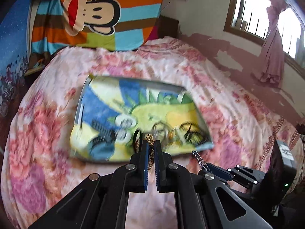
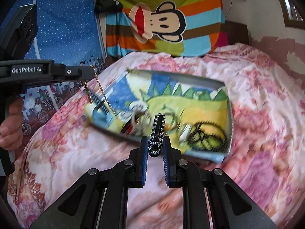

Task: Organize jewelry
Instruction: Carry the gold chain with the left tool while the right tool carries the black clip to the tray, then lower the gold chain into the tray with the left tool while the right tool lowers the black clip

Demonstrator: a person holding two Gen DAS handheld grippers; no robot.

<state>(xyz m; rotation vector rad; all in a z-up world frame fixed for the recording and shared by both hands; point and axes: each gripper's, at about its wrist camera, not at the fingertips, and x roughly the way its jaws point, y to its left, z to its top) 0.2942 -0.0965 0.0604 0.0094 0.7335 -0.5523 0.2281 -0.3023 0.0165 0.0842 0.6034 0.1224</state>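
Overhead, a fine gold chain (image 2: 99,87) dangles; a ridged, black-and-white striped clip (image 2: 157,131) is pinched.

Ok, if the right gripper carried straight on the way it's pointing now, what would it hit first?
Probably the tangle of rings and bangles lying in the tray, just beyond the tip of the striped hair clip the right gripper holds. Depth is unclear with the blur, so it might meet the tray's near rim first.

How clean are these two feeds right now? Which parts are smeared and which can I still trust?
Left wrist view: the tray and the bedspread are motion-smeared, while the left gripper and its gold chain stay sharp; the window is blown out. Right wrist view: same smear on the tray, the right gripper and its striped black-and-white piece crisp; fisheye bending at the edges.
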